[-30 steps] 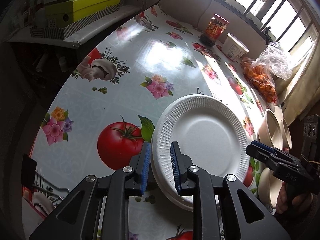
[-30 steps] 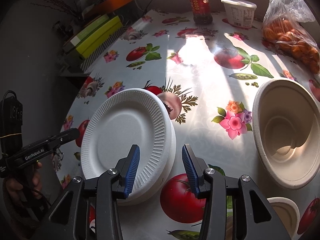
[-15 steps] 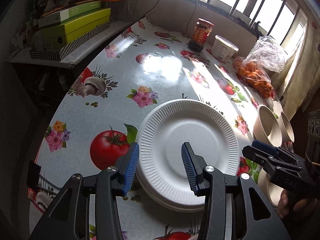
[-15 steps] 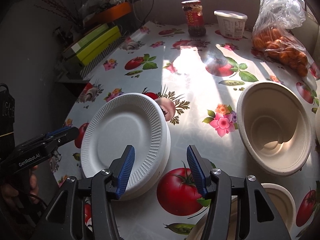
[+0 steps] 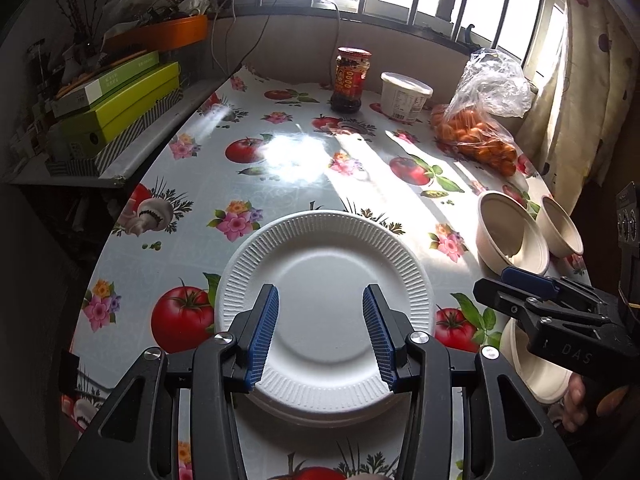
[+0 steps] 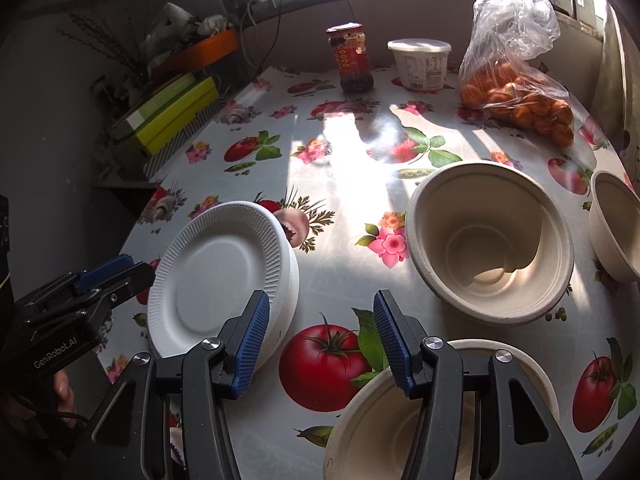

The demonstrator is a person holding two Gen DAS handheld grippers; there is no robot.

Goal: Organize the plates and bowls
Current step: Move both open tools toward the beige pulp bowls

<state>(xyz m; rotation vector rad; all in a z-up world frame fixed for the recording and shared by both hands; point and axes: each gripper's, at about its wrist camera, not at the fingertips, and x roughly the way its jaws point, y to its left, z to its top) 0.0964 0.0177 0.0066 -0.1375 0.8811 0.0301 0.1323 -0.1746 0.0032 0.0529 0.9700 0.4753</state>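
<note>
My left gripper (image 5: 320,334) hangs over the plates (image 5: 324,280), jaws apart and empty. The plates sit stacked by the tabletop's (image 5: 288,184) left edge. My right gripper (image 6: 318,344) is apart too, gripping nothing, above the near edge beside a bowl (image 6: 372,436). Two more bowls (image 6: 490,240) stand along the right edge.

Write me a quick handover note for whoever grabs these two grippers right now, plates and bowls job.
Left gripper: open, empty, above the plate stack.
Right gripper: open, empty, above the tablecloth between the plate stack and the nearest bowl.
Done: white plates sit in one stack on the table's left side.
Left: three beige bowls stand apart on the right: the nearest bowl, the large bowl and a far bowl. Nesting them looks like the next step.
</note>
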